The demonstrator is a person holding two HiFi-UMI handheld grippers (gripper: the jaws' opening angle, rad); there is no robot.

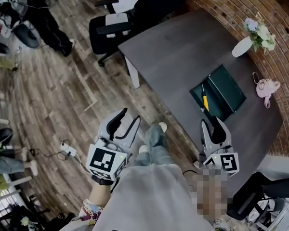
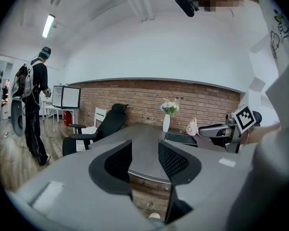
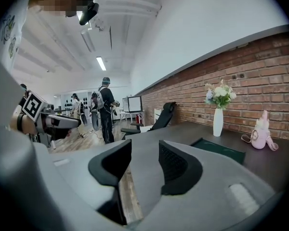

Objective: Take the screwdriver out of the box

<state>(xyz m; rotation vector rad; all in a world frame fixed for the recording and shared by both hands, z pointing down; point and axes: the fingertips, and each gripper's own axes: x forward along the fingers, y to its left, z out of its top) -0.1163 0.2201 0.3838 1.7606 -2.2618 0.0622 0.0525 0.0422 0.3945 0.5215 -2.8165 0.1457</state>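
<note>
- Dark green shallow rectangular box (image 1: 226, 93) is lying open on the dark grey tabletop (image 1: 183, 52), near the table's right end in the head view.
- Inside it, a slim screwdriver with a yellow handle (image 1: 205, 100) is resting along the box's left side, and nothing is touching it.
- The right gripper (image 1: 211, 124) is hovering over the table's near edge, just short of the box. Its jaws are standing spread, with only tabletop showing between them.
- The left gripper (image 1: 126, 119) is hanging over the wooden plank floor (image 1: 62, 95), off the table and well apart from the box. Its jaws are likewise gaping and pinching nothing.
- A white vase of pale flowers (image 1: 242, 46) and a small pink bag (image 1: 267, 88) are sitting beyond the box, close to the brick wall (image 1: 241, 4).
- A black office chair (image 1: 106, 30) is standing at the table's far corner.
</note>
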